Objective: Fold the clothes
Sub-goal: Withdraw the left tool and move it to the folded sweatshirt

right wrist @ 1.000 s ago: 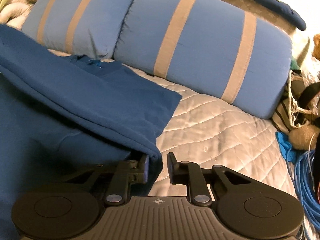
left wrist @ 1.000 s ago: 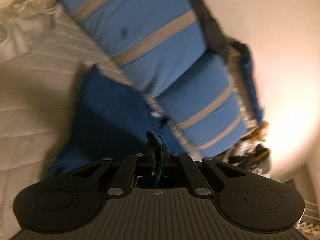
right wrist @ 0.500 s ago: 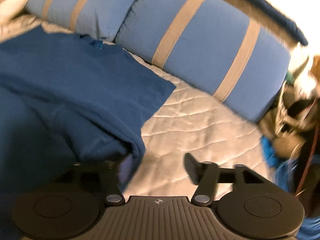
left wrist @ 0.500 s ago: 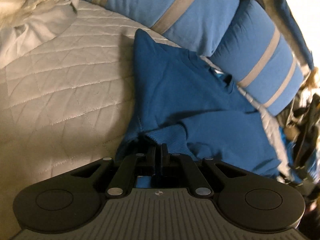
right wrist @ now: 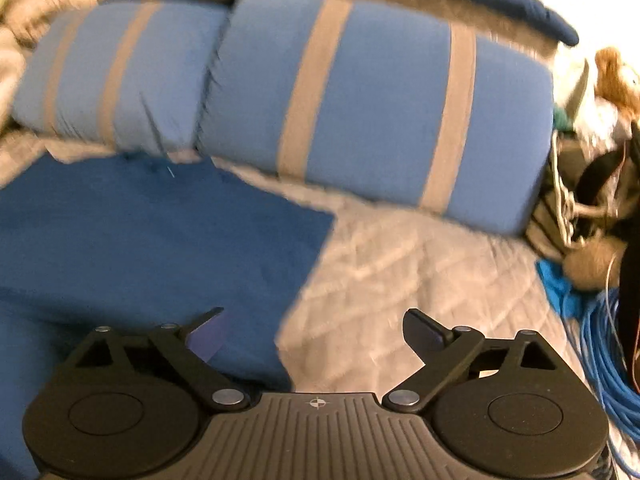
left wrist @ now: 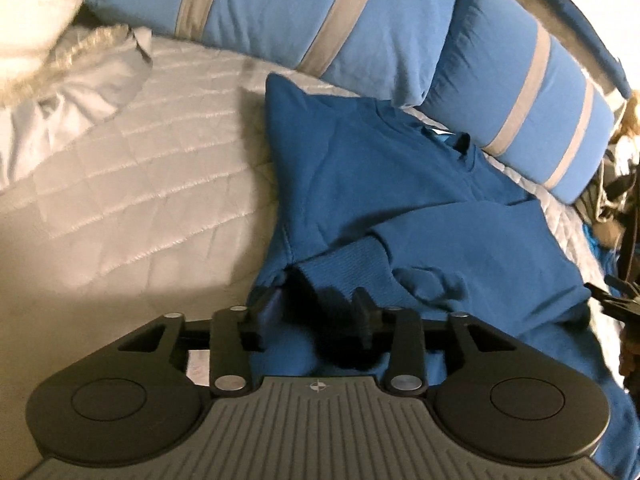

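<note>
A dark blue sweatshirt [left wrist: 400, 184] lies on the quilted bed, collar toward the pillows, a sleeve with a ribbed cuff [left wrist: 344, 256] folded across its body. My left gripper [left wrist: 316, 304] is open, its jaws apart just above the cuff, holding nothing. In the right wrist view the sweatshirt [right wrist: 152, 232] lies flat at the left with a straight folded edge. My right gripper [right wrist: 312, 320] is wide open and empty, above the sweatshirt's right edge and the bare quilt.
Two blue pillows with tan stripes [right wrist: 360, 96] line the head of the bed. A white crumpled cloth [left wrist: 68, 92] lies at the far left. Blue cables [right wrist: 608, 352], a bag and clutter sit off the bed's right side. Grey quilt [left wrist: 132, 184] lies left of the sweatshirt.
My left gripper brought the sleeve down onto the sweatshirt and opened, letting go of the cuff. My right gripper opened wider, released the fabric edge and drew back.
</note>
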Available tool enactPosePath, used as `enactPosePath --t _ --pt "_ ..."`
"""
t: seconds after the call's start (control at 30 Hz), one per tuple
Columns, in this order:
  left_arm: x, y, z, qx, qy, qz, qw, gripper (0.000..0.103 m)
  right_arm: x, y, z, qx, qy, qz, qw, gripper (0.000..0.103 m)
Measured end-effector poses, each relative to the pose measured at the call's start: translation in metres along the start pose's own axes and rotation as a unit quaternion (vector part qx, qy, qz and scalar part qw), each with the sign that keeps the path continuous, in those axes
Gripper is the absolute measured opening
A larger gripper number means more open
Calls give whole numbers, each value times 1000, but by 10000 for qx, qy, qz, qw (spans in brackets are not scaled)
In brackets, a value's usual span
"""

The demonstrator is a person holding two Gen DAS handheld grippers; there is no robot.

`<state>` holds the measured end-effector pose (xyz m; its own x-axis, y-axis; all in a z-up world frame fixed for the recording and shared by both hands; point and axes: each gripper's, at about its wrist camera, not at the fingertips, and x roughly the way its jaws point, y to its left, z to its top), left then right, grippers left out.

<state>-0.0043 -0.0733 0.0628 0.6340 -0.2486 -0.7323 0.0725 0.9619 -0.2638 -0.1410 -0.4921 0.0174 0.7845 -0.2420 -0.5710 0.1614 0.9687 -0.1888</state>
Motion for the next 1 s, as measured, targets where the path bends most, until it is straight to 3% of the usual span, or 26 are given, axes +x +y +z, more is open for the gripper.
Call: enactPosePath --t 0.1,0.33,0.47,0.67,1.0 --pt "-17 -6 -4 207 -305 281 9989 65 12 -1 -13 -100 265 -267 9992 95" --pt "-70 -17 -10 684 -967 591 9912 73 -27 -17 -12 185 134 -468 9986 103" --pt "-108 -20 -14 955 -1239 493 9865 74 -67 -33 -8 365 -91 -342 9987 103" --pt "-173 -7 -13 885 -1341 65 9870 74 -139 -66 -1 558 -394 -145 9976 103" --pt "-264 -6 -24 1543 -1554 396 9749 74 -256 -127 10 802 -897 54 9927 103"
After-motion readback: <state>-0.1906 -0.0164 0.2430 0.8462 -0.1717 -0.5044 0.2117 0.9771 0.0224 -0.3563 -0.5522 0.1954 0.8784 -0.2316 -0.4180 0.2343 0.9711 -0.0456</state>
